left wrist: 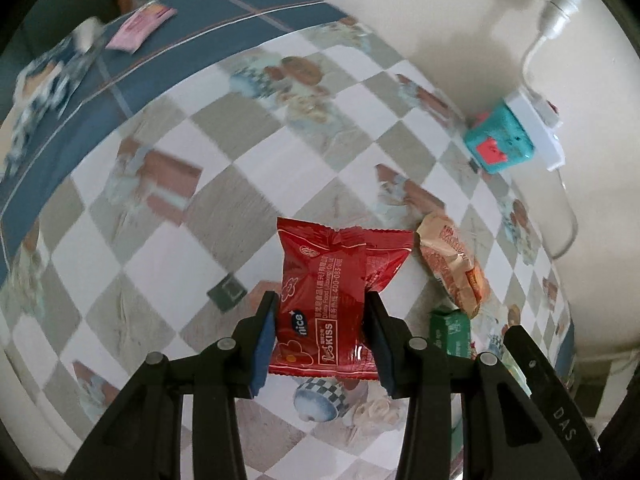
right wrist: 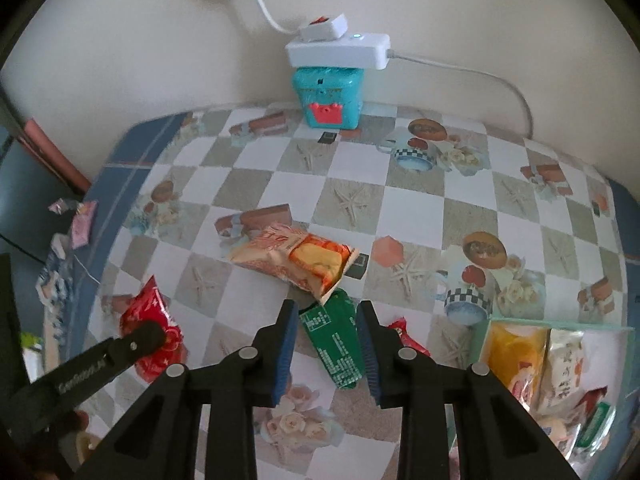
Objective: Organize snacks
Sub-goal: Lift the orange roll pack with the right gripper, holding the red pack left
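Checkered tablecloth (right wrist: 360, 184) lies largely bare toward the wall; a clear box (right wrist: 560, 360) of snacks occupies its near right edge. Both grippers point steeply down: left gripper (left wrist: 320, 320) clamps a red packet (left wrist: 320, 304), right gripper (right wrist: 327, 330) pinches a green packet (right wrist: 332, 344).

You can't read the far table edge (left wrist: 60, 80), it's motion-blurred. Second red packet (left wrist: 386, 256) sits half hidden. Snack box (right wrist: 560, 322) is cut off bottom right.
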Available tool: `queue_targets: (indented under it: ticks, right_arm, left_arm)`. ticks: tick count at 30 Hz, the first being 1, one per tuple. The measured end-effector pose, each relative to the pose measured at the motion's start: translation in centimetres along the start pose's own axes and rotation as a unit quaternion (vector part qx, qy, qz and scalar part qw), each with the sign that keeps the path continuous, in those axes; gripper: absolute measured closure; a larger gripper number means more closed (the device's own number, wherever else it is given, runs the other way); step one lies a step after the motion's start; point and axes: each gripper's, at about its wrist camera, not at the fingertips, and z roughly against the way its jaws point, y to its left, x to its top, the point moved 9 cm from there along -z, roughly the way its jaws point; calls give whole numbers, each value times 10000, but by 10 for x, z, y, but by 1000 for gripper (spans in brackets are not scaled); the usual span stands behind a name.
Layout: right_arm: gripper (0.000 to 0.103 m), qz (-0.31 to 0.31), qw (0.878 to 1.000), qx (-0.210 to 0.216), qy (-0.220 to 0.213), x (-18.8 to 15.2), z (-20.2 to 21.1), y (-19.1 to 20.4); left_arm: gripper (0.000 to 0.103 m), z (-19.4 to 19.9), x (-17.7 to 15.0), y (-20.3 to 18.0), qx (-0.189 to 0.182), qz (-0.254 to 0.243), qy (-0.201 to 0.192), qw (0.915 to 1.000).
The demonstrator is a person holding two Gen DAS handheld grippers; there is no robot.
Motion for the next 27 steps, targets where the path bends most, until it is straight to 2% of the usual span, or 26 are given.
queue_targets:
  ticks: [2,4,7,9,15,20,27]
  right_arm:
    - [61,119,9999,-85,77,3,-8,-1]
    - [42,273,9991,-254,200,9,-19,-4]
    - [41,722,9961,-448,245,19,-31,1]
    - [34,1003,9935,-362,395,23,-43,12]
    - [33,1692,9822,-463,678,30,-82,42]
    - [34,2108,9709,-741,863,30,-98,50]
    - [50,2021,9724,-845,804,31,-102,47]
  left_arm:
    - [58,-8,-7,-1,-27,73,27,10000]
    - [58,-14,-10,-1,-32,118,9,9999]
    - [58,-26,-9,4,41,226,33,9997]
    - [58,-29,-4,7,63,249,10,9997]
    - [58,-34,8,15,90,296,-92,9995]
    - [58,-38,9,17,23,315,-56,9995]
    - [58,-40,6,24,14,416,23,9991]
